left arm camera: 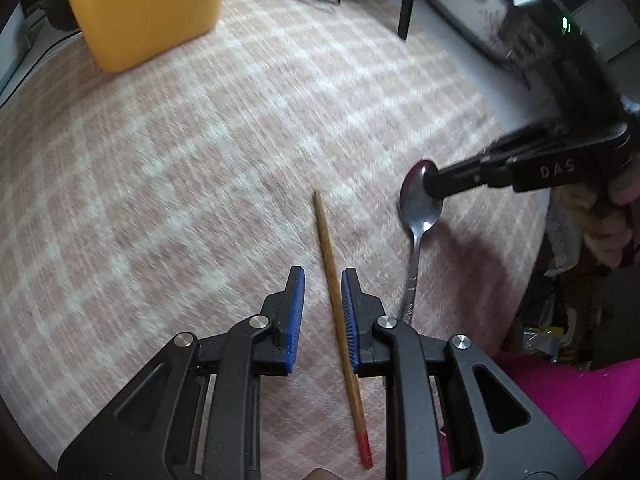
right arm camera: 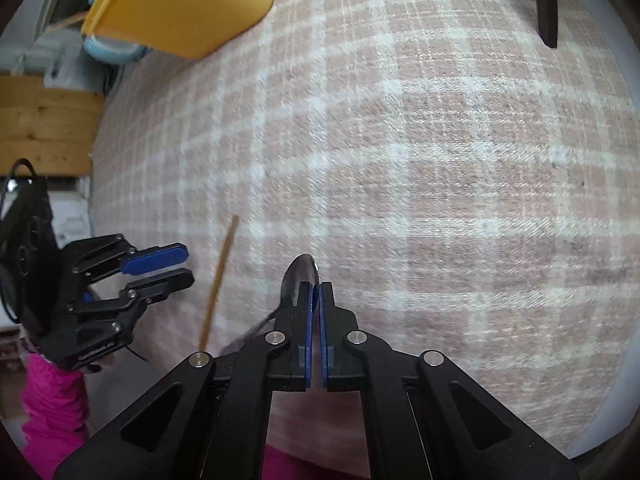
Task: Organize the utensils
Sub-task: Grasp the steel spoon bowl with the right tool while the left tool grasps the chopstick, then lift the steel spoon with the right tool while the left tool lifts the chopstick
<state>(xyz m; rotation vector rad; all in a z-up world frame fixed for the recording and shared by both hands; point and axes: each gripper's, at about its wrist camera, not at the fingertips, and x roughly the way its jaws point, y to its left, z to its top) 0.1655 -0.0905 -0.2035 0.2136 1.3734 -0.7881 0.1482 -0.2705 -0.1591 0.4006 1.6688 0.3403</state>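
Covering the tabletop, a checked cloth [left arm camera: 200, 160] carries a yellow bin [left arm camera: 144, 8] at upper left. Right gripper [right arm camera: 316, 292] is clamped on the spoon [left arm camera: 420, 204] bowl; lift slowly, lest it pivot. Left gripper [left arm camera: 322, 300] loosely straddles the chopstick [left arm camera: 340, 320], unclamped.

Domestic room, likely a home: pink checked tablecloth [right arm camera: 440, 160] ahead of grippers, yellow plastic bin [left arm camera: 148, 8] far left, wooden shelf [right arm camera: 44, 128] beyond.
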